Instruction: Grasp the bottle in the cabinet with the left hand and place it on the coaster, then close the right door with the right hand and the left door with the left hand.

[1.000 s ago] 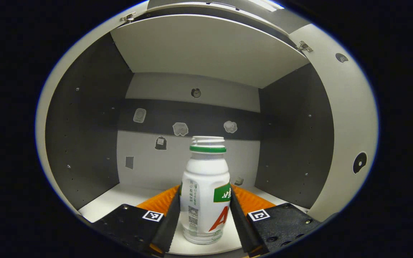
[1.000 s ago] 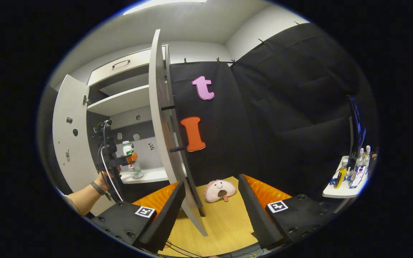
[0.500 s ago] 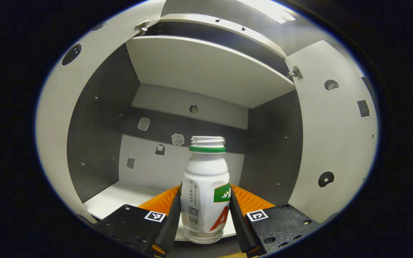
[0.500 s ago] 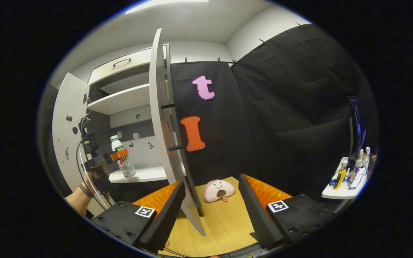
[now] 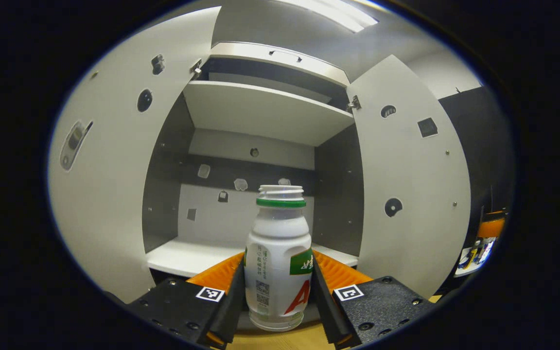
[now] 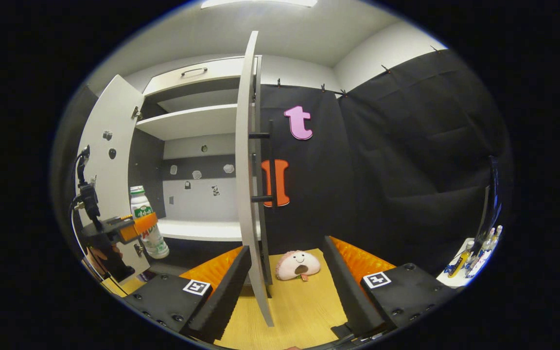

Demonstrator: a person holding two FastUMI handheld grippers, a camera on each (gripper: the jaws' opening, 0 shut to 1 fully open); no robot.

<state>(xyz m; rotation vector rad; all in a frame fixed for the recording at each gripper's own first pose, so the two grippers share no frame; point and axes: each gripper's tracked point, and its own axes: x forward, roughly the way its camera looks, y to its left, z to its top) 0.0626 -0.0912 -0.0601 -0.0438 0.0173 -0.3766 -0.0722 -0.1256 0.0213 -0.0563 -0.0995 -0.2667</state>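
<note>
my left gripper (image 5: 278, 296) clamps the bottle (image 5: 278, 262) upright, held in front of the cabinet shelf (image 5: 183, 255), both doors swung wide, right door (image 6: 247, 194) edge-on between my right gripper (image 6: 287, 287) fingers (spread, holding nothing), plush toy (image 6: 299, 265) on the tabletop (image 6: 304, 306) beyond

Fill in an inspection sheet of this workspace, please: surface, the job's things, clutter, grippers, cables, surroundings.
Surface: wooden table, bare in front.
Job's things: bottle upright, held clear of the cabinet shelf; left door and right door both open; face-shaped coaster lies on the table, nothing on it.
Clutter: small bottles on a side shelf.
Grippers: left gripper jaws press the bottle's sides; right gripper jaws open, empty, near the right door's edge.
Cables: cable hangs by the left gripper.
Surroundings: black cloth wall.
</note>
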